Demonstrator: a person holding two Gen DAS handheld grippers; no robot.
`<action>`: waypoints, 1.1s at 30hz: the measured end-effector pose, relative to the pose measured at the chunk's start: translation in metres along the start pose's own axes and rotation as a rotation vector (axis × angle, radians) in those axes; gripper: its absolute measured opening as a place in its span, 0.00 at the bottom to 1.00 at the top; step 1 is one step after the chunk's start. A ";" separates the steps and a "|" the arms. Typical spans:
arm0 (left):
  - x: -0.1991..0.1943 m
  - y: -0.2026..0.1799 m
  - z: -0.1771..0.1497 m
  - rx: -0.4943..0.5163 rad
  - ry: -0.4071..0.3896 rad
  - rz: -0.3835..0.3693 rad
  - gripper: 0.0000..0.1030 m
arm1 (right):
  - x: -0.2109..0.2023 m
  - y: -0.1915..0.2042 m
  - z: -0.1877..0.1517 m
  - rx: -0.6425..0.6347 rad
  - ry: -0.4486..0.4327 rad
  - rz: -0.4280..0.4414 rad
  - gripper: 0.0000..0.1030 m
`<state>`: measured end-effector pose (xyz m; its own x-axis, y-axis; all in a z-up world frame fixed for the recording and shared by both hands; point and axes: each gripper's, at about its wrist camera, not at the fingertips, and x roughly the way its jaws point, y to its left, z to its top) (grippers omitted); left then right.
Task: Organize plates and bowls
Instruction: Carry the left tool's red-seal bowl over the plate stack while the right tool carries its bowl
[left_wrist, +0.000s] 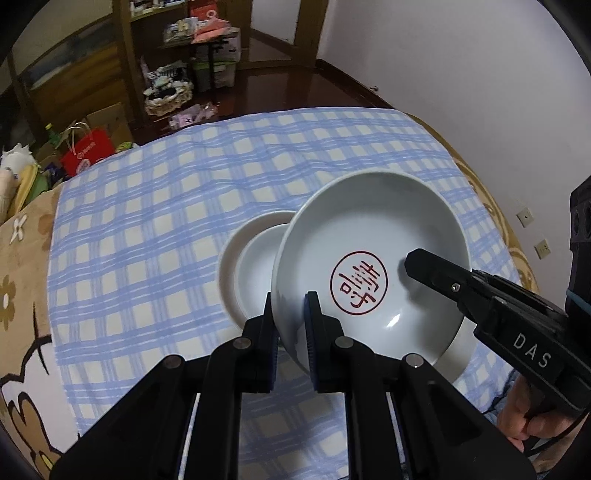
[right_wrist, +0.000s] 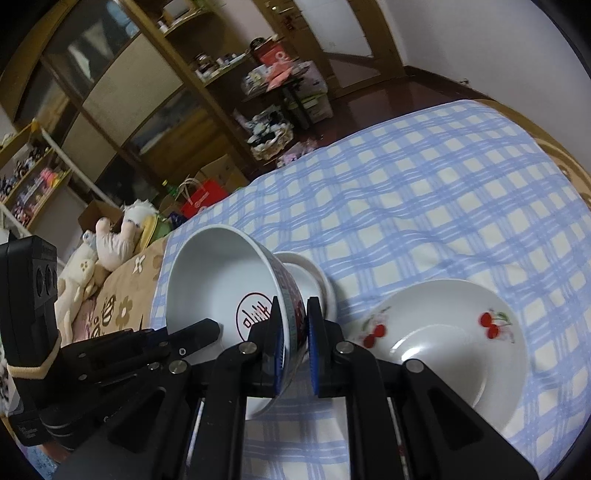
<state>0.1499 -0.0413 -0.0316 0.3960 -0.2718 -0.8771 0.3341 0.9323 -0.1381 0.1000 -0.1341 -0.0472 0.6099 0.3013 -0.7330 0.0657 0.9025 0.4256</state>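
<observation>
A white bowl with a red round seal inside (left_wrist: 369, 266) is held tilted above the checked cloth by both grippers. My left gripper (left_wrist: 291, 314) is shut on its left rim. My right gripper (right_wrist: 293, 317) is shut on the opposite rim of the same bowl (right_wrist: 218, 280), whose outer wall has a blue and red pattern. The right gripper shows in the left wrist view (left_wrist: 480, 295) reaching into the bowl. A small white bowl (left_wrist: 251, 269) sits on the cloth just behind; it shows in the right wrist view (right_wrist: 310, 277). A white plate with cherries (right_wrist: 443, 332) lies to the right.
A blue checked cloth (left_wrist: 184, 221) covers the table, over a brown flowered cover (left_wrist: 22, 266). Soft toys (right_wrist: 110, 243) lie at the left edge. Shelves, a red bag (left_wrist: 86, 149) and boxes stand beyond on the dark floor.
</observation>
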 end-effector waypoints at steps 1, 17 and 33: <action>0.001 0.003 0.000 -0.006 0.000 0.001 0.13 | 0.002 0.002 0.000 -0.004 0.003 0.003 0.12; 0.031 0.028 -0.005 -0.068 0.030 -0.017 0.13 | 0.036 0.006 -0.002 -0.035 0.038 -0.015 0.12; 0.048 0.024 -0.002 -0.033 0.044 -0.003 0.14 | 0.047 -0.003 -0.004 -0.057 0.043 -0.035 0.12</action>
<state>0.1751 -0.0315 -0.0784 0.3572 -0.2648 -0.8957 0.3067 0.9391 -0.1553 0.1248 -0.1214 -0.0851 0.5737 0.2814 -0.7692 0.0405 0.9282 0.3699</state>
